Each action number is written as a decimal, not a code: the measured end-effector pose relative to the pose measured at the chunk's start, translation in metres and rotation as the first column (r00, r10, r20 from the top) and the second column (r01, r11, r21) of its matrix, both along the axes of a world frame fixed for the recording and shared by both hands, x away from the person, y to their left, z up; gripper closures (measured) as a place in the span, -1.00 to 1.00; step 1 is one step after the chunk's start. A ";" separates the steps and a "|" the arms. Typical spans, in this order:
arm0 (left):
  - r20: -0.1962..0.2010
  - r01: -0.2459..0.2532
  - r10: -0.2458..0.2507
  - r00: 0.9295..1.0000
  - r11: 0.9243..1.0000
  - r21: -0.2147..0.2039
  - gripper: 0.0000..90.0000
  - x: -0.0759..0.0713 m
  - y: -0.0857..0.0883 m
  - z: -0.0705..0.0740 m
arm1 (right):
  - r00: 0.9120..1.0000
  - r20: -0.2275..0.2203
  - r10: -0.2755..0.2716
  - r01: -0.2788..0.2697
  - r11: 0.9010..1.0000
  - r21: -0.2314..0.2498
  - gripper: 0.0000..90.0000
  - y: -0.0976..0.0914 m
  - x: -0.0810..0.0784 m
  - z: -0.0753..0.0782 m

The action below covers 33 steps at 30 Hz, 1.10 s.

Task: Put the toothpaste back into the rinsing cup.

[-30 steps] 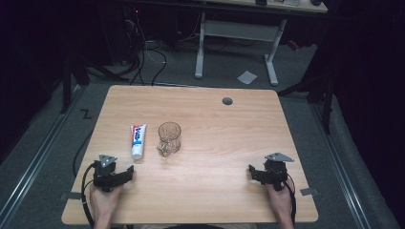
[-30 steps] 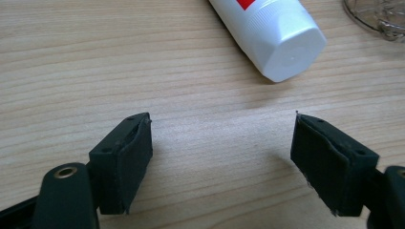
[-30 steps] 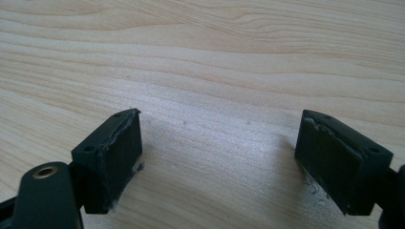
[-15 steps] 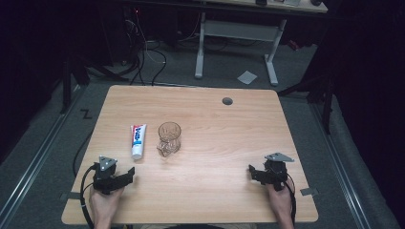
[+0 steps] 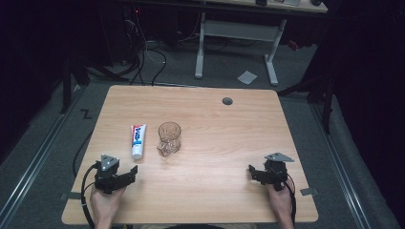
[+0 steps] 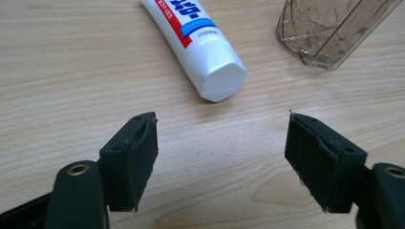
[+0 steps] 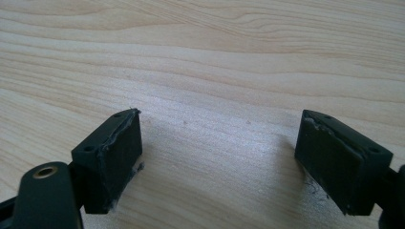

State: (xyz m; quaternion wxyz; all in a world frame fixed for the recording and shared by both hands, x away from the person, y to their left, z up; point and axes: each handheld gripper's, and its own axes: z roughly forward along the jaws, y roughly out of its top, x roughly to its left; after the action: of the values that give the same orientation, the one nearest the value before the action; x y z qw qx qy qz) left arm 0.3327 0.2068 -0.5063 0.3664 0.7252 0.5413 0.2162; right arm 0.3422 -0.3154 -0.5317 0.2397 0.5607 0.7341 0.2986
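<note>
Both grippers, left gripper (image 5: 131,171) narrowing and right gripper (image 5: 251,171), rest low, wide apart, empty.

Wooden table (image 5: 229,143) — grey desk frame (image 5: 236,33) behind

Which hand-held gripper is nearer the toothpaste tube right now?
Left. The left hand-held gripper sits just short of the toothpaste tube, whose cap end lies ahead of its open jaws. The right hand-held gripper is far across the table.
</note>
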 end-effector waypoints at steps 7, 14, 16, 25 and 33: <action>0.020 -0.003 0.003 1.000 1.000 0.002 -0.33 0.001 -0.004 0.006 | 1.000 0.001 0.001 -0.001 1.000 -0.001 -0.64 0.000 0.000 0.000; 0.023 0.007 -0.007 1.000 1.000 -0.011 -0.35 0.004 -0.006 0.010 | 1.000 0.001 0.001 -0.001 1.000 -0.001 -0.65 0.000 0.000 0.000; 0.023 0.015 -0.015 1.000 1.000 -0.009 -0.36 0.006 -0.007 0.011 | 1.000 0.000 0.000 0.000 1.000 -0.001 -0.65 0.000 0.000 0.000; 0.030 0.059 -0.059 0.998 0.998 0.004 -0.33 0.016 -0.012 0.024 | 1.000 0.001 0.001 -0.001 1.000 -0.001 -0.64 0.000 0.000 0.000; 0.048 0.058 -0.059 0.997 0.998 0.011 -0.30 0.024 -0.014 0.033 | 1.000 0.000 0.000 0.000 1.000 0.000 -0.64 0.000 0.000 0.000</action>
State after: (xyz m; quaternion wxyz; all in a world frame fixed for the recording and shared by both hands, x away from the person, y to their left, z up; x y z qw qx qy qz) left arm 0.3562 0.1931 -0.4730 0.3819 0.7371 0.5099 0.2256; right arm 0.3421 -0.3154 -0.5317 0.2397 0.5607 0.7342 0.2986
